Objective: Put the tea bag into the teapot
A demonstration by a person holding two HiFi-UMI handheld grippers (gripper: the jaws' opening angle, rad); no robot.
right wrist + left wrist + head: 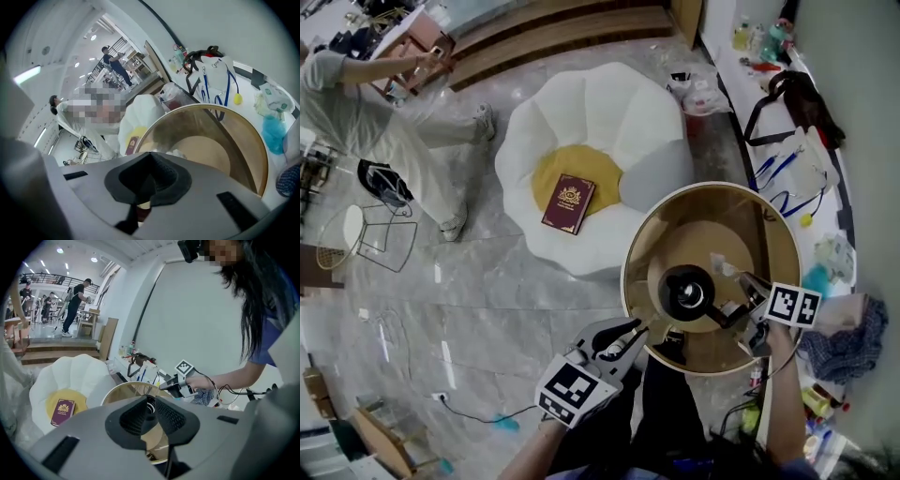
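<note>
The right gripper (739,279) is reaching in over the round gold table (778,234) from its right side. Its jaws are pressing together: in the right gripper view the pads (166,176) are meeting with no gap between them. A small pale scrap is showing just past their tips. It is most likely the tea bag (721,265), though it is too small and washed out in every view to say how much of it is being pinched or which way its long side is running. The tea bag is therefore hanging in the air at the gripper's tips and is not lying on the table.

The teapot (686,293) is standing upright near the middle of the table, with its round dark mouth facing straight up and looking open. In the head view the mouth is lying down and to the left of the tea bag. The bag is sitting near the pot's upper right edge but is not over the opening. The coming move is turning on that offset: the right gripper will probably need to carry the bag sideways, toward the person's left, until it is hanging over the mouth. Only then should it lower the bag and let go.

The left gripper (623,339) is hovering at the table's near left edge and pointing toward the pot. Its jaws are standing narrowly apart with nothing between them. The right gripper is the nearer of the two to the teapot's mouth, and it is the one carrying the bag.
</note>
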